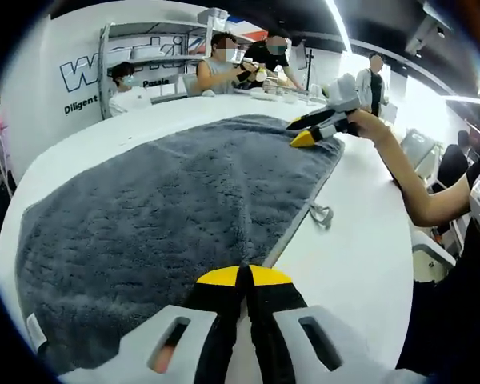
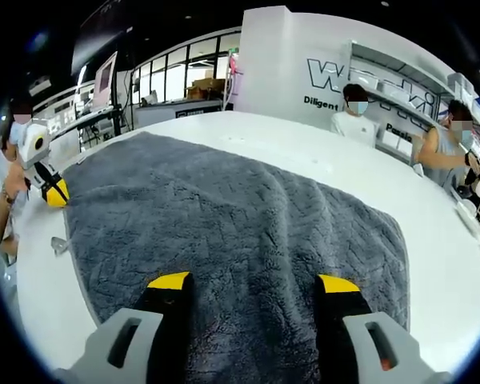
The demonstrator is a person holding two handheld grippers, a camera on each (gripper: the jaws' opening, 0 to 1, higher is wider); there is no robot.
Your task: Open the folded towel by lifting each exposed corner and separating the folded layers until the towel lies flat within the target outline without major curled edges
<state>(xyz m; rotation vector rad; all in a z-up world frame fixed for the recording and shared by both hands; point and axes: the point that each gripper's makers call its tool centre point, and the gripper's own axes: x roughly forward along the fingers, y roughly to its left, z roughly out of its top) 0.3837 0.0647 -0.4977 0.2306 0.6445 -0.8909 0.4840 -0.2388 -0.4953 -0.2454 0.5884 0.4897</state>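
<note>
The grey towel (image 1: 184,208) is lying spread across the white desk (image 1: 352,232), nearly flat, with a low ridge running along its middle – so the unfolding is looking close to done. The left claw (image 1: 243,276) is sitting with its jaws together at the near hem, seemingly pinching it, while the right claw (image 2: 252,282) is hovering wide apart over the pile. Next, I judge, is tugging the edges outward to smooth that ridge.
</note>
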